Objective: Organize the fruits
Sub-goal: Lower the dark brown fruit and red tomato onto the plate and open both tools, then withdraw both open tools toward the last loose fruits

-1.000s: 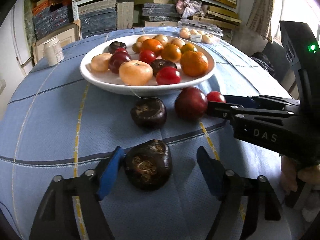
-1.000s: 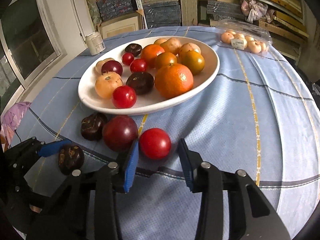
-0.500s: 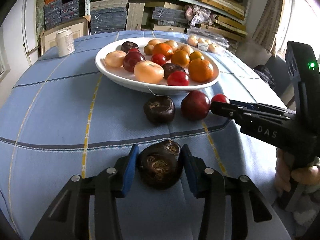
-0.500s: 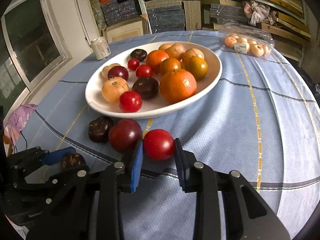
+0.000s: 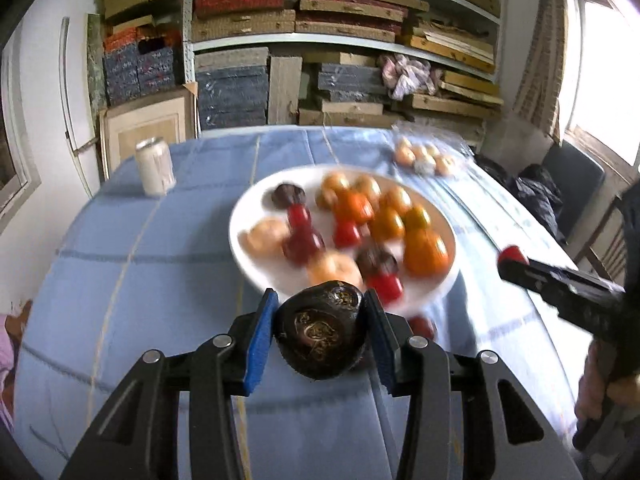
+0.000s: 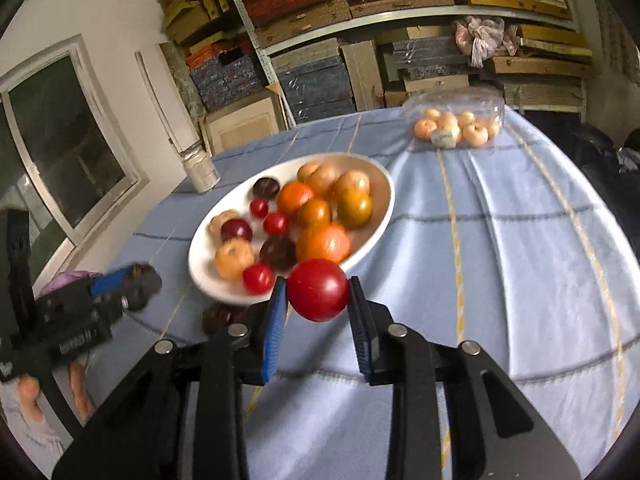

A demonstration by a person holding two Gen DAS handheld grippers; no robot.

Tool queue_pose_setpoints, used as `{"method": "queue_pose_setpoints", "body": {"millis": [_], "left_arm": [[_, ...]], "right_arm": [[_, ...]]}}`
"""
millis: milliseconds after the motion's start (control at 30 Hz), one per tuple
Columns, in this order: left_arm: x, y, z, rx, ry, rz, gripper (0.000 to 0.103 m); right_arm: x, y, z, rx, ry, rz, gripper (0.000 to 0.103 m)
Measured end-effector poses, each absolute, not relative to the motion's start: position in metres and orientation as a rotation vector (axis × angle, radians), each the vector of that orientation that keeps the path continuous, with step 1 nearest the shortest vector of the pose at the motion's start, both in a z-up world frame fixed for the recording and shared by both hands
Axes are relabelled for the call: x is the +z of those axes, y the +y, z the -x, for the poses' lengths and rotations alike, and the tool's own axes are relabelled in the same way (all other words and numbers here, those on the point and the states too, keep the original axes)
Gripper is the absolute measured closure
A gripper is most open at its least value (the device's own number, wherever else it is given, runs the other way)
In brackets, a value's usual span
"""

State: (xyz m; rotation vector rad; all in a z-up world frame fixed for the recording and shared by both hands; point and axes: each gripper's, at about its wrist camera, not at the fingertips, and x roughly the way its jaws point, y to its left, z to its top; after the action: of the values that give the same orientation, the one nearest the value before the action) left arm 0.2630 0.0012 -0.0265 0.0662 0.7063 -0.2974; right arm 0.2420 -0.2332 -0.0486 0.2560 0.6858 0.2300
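My left gripper (image 5: 320, 332) is shut on a dark brown wrinkled fruit (image 5: 320, 334) and holds it in the air, just short of the near rim of the white plate (image 5: 244, 256). My right gripper (image 6: 318, 300) is shut on a red tomato (image 6: 318, 290), lifted near the plate's (image 6: 384, 208) front rim. The plate holds several oranges, red tomatoes and dark fruits. In the right wrist view the left gripper (image 6: 120, 284) shows at the left with its dark fruit. In the left wrist view the right gripper (image 5: 516, 260) shows at the right with the tomato.
A dark fruit (image 6: 216, 316) lies on the blue tablecloth (image 6: 500, 260) below the plate. A pale can (image 5: 154, 172) stands at the back left. A clear box of small oranges (image 6: 456, 128) sits at the back right. Shelves of stacked boards stand behind the table.
Both grippers closed on their fruits and lifted them off the cloth toward the plate. The left view is blurred from motion.
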Motion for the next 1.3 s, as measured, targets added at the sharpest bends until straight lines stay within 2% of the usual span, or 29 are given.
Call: {"method": "queue_pose_setpoints", "body": {"millis": [200,467,700,833,967,1000,1033,1067,1133,1300], "left_arm": [[-0.019,0.004,-0.341,-0.264,0.728,-0.006,0.059],[-0.037,0.000,-0.417,-0.263,0.774,0.050,0.059],[-0.046,-0.020,-0.428,-0.340,0.766,0.023,0.059],[-0.051,-0.014,-0.426,-0.348,0.784,0.040,0.059],[-0.039,0.001,-0.418,-0.339,0.775,0.104,0.057],[-0.034,0.006,-0.412,-0.331,0.765,0.114,0.045],[-0.029,0.008,-0.405,-0.321,0.751,0.115,0.028],[-0.025,0.010,-0.397,-0.312,0.733,0.113,0.024],[-0.017,0.014,-0.371,-0.297,0.691,0.109,0.014],[-0.020,0.020,-0.304,-0.270,0.631,0.120,0.005]], "right_arm": [[-0.037,-0.207,-0.297,0.266,0.705,-0.224,0.073],[-0.054,-0.162,-0.356,0.315,0.757,-0.147,0.073],[-0.074,-0.156,-0.368,0.289,0.780,-0.102,0.071],[-0.070,-0.168,-0.366,0.271,0.774,-0.139,0.060],[-0.057,-0.179,-0.354,0.253,0.743,-0.161,0.059],[-0.052,-0.184,-0.348,0.250,0.728,-0.182,0.057],[-0.047,-0.189,-0.341,0.246,0.713,-0.204,0.053],[-0.042,-0.194,-0.333,0.238,0.694,-0.231,0.047],[-0.036,-0.204,-0.317,0.230,0.663,-0.280,0.043],[-0.045,-0.227,-0.266,0.219,0.625,-0.415,0.036]]}}
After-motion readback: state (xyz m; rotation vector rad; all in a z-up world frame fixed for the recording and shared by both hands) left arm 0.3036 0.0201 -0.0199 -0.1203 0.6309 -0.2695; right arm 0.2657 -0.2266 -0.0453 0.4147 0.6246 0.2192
